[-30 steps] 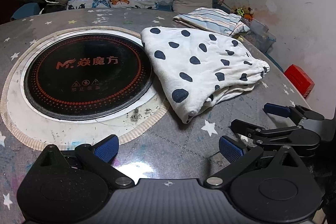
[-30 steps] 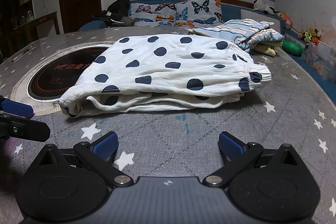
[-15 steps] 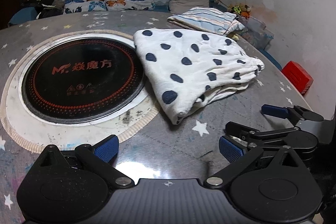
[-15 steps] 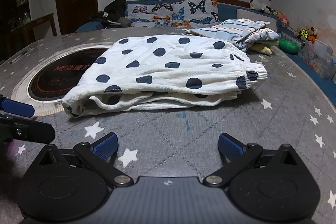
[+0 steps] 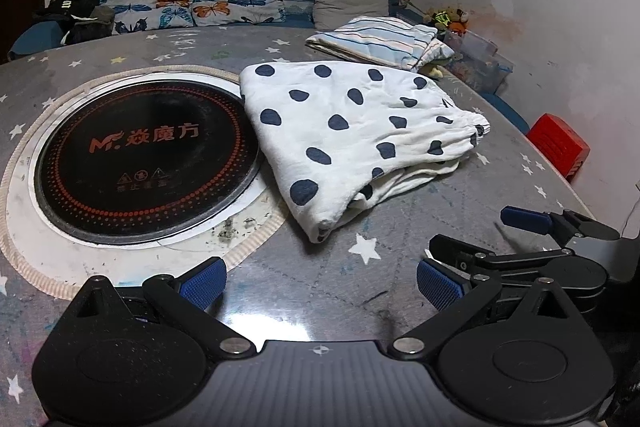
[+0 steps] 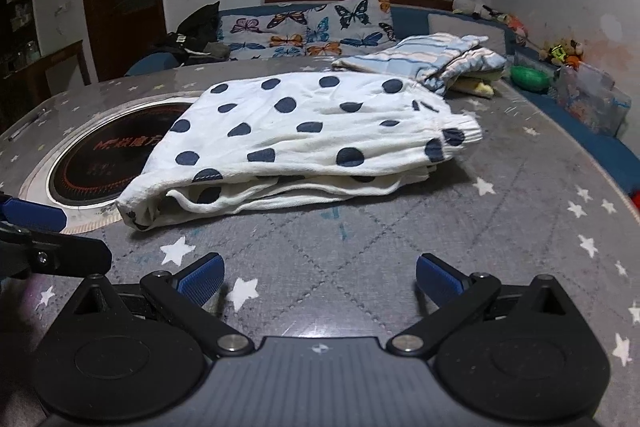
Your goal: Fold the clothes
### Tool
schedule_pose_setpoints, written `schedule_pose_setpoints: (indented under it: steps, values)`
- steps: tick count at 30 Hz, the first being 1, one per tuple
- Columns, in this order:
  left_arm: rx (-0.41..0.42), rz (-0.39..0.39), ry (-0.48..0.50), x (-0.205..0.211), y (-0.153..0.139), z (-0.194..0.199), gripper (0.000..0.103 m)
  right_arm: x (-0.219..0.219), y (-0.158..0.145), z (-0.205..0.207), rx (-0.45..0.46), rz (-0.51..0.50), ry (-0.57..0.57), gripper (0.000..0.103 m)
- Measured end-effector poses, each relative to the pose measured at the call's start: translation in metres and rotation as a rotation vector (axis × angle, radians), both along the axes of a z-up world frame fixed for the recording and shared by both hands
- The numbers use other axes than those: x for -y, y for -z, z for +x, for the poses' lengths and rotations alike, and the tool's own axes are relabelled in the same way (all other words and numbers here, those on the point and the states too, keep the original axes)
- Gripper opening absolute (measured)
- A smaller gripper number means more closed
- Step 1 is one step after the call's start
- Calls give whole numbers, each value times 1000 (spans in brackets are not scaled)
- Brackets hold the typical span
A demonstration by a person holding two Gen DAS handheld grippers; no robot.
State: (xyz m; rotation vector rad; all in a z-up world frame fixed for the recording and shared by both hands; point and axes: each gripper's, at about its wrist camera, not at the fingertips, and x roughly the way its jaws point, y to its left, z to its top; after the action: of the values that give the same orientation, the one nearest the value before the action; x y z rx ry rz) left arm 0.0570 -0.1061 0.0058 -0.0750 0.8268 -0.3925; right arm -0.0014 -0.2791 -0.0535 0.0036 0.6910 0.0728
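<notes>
I saw the white spotted clothes [image 5: 352, 131] lying folded on the gray star table [image 5: 400, 267], just beside the round black cooker plate [image 5: 144, 155]. A striped folded pile [image 5: 380, 41] sat behind them, near the far edge. My left gripper [image 5: 320, 279] hung above the table with its blue fingers [image 5: 202, 281] spread wide and holding nothing. My right gripper [image 6: 320, 277] was wide apart too, with nothing in it, near the clothes but not touching them.
</notes>
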Motion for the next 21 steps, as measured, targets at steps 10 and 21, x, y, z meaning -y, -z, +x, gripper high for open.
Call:
schedule_pose_setpoints:
  steps: [10,21]
  values:
    - [6,-2,-9,-4,-2,4,103,1,-1,-1,-29,52,58,103]
    - [-13,-12,-28,-6,1,14,103,4,-2,10,-37,61,94,103]
